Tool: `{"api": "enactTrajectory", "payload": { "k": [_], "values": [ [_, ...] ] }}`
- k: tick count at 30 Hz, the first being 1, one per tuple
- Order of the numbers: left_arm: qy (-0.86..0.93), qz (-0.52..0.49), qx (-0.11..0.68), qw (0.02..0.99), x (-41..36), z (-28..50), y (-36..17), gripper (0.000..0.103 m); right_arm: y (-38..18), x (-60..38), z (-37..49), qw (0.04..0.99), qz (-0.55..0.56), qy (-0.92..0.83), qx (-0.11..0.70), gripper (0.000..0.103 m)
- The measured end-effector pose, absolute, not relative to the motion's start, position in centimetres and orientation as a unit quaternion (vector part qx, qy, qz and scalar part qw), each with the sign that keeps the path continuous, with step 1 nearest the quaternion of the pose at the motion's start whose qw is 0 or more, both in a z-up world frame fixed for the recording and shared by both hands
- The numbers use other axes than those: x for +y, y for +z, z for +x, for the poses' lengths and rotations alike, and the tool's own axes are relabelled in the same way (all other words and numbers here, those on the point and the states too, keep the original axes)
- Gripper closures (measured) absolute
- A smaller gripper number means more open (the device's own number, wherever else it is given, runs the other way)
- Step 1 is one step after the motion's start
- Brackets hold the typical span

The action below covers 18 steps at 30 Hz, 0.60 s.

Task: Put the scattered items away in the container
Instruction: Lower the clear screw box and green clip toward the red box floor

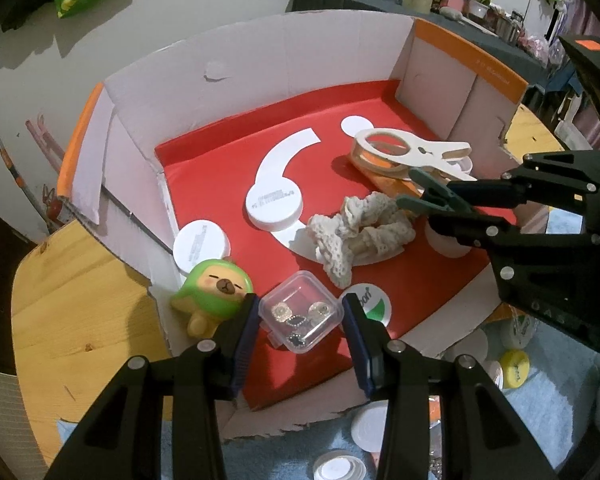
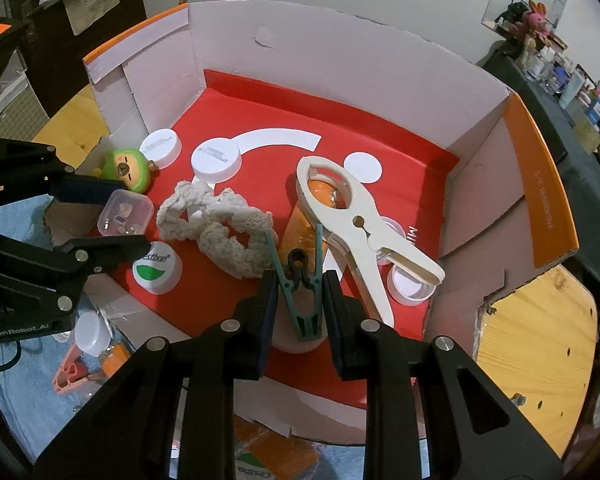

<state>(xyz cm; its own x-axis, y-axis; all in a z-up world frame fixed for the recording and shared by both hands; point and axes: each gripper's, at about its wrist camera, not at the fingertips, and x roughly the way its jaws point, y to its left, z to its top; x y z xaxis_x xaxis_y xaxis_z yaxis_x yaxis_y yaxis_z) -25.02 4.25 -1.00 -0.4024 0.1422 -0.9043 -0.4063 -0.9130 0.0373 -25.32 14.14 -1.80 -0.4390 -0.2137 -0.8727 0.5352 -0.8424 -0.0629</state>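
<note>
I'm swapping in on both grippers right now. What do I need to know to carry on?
Left gripper: holds the small clear case over the box's near corner.
Right gripper: holds the green peg above the box floor.
Already in: bear toy, lace scrunchie, big white clip, several white lids.
Left: release both, then collect the lids and pink clip on the blue cloth.

Right gripper (image 2: 299, 296) is clamped on a little green clothespin (image 2: 302, 284) over the red-floored cardboard box (image 2: 340, 64). Inside there's a big cream clamp (image 2: 360, 220), a lacy scrunchie (image 2: 216, 228), some white lids and a green bear toy (image 2: 126, 168). Left gripper (image 2: 112, 216) has a clear plastic case (image 2: 126, 212) between its fingers.
</note>
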Motion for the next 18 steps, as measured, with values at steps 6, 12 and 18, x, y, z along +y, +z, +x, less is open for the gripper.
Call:
{"api": "enactTrajectory", "payload": {
  "k": [6, 12, 18],
  "values": [
    [0.825, -0.527, 0.118, 0.168, 4.12, -25.14, -0.84, 0.058, -1.80, 14.14, -25.37, 0.226, 0.479, -0.831, 0.168, 0.081],
    [0.816, -0.539, 0.100, 0.184, 3.93, -25.16, -1.06, 0.058, -1.91, 14.07, -25.35, 0.227, 0.479, -0.831, 0.169, 0.081],
    [0.817, -0.540, 0.109, 0.173, 3.68, -25.10, -1.18, 0.059, -1.99, 13.95, -25.38, 0.228, 0.479, -0.831, 0.168, 0.081]
  ]
}}
